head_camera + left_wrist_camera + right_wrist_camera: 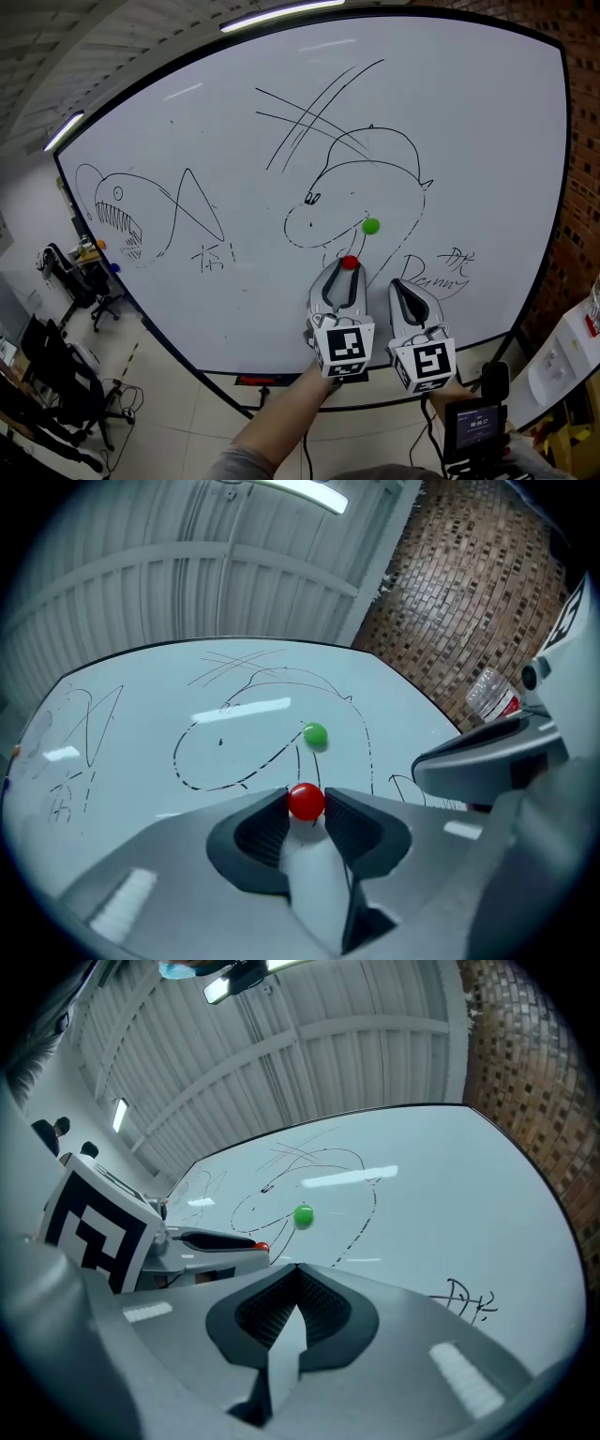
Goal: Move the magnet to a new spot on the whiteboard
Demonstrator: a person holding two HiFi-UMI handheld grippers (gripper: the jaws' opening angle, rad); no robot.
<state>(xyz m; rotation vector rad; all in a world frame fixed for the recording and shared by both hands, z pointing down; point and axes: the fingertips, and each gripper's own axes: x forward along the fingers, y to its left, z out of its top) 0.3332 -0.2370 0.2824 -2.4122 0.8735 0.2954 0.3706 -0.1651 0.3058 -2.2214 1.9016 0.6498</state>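
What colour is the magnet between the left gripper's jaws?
The magnet is red. It shows best in the left gripper view.

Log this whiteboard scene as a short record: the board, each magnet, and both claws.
board: whiteboard, upright, with marker sketches
red magnet: between the left claw's tips, just below the green magnet
green magnet: on the whiteboard, over the middle sketch
left claw: shut on the red magnet
right claw: shut, empty, to the right of the left claw
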